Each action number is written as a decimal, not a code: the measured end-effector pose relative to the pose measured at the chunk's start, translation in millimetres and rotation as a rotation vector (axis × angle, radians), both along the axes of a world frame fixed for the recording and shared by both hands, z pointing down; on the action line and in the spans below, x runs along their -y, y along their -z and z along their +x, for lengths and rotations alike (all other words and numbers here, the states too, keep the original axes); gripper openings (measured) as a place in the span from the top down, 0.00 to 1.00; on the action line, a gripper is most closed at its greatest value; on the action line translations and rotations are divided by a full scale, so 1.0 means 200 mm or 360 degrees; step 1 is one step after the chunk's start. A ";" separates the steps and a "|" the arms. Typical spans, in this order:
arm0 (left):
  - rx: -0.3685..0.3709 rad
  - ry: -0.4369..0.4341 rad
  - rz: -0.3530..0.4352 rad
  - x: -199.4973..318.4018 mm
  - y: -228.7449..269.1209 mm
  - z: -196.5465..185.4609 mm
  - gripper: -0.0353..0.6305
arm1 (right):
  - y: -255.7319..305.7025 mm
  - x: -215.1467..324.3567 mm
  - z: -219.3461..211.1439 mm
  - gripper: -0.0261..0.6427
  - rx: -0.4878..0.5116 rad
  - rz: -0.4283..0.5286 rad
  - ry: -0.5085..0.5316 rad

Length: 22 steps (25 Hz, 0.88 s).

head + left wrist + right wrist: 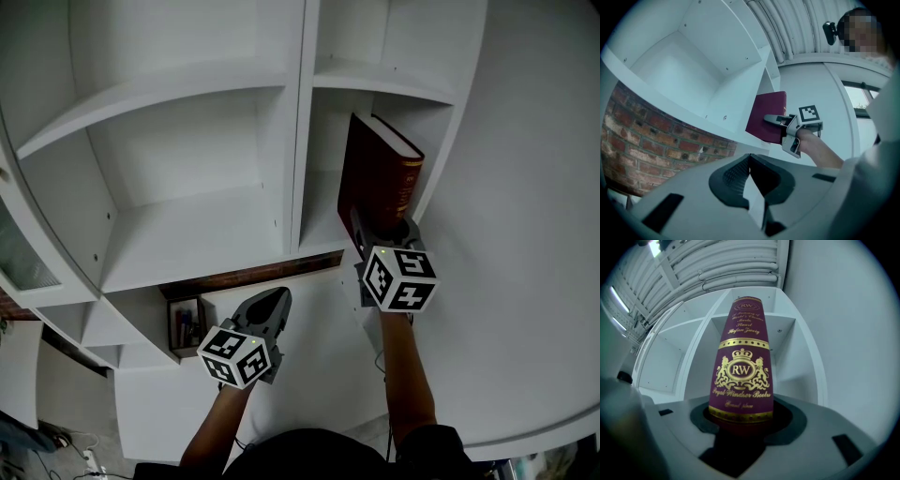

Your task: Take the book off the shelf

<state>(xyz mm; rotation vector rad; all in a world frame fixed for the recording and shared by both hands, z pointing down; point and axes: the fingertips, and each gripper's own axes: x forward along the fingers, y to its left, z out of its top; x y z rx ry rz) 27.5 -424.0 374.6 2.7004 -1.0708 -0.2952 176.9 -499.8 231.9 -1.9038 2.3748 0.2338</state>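
A dark red hardback book [380, 183] with gold print on its spine [740, 371] stands in the right-hand compartment of the white shelf unit [206, 234], near the front edge. My right gripper [382, 227] is shut on its lower end, with one finger on each cover. In the left gripper view, one finger [774, 119] lies flat on the red cover [764, 112]. My left gripper [272, 305] hangs lower and to the left, in front of the shelf's base. It is shut and holds nothing [749, 161].
A white wall [525, 234] runs close along the right side of the shelf. The left compartment [187, 225] is bare. A low niche holds a few small books [185, 323]. A brick wall [642, 140] shows below the shelf board.
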 end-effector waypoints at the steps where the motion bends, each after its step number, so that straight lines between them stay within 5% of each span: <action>1: -0.0001 -0.0007 0.0000 -0.01 0.00 0.01 0.92 | 0.00 -0.01 0.00 0.60 0.0002 0.0000 -0.0003; 22: -0.0022 -0.0186 0.0007 -0.21 0.02 0.12 0.92 | -0.02 -0.36 0.04 0.60 0.0028 0.0034 -0.0061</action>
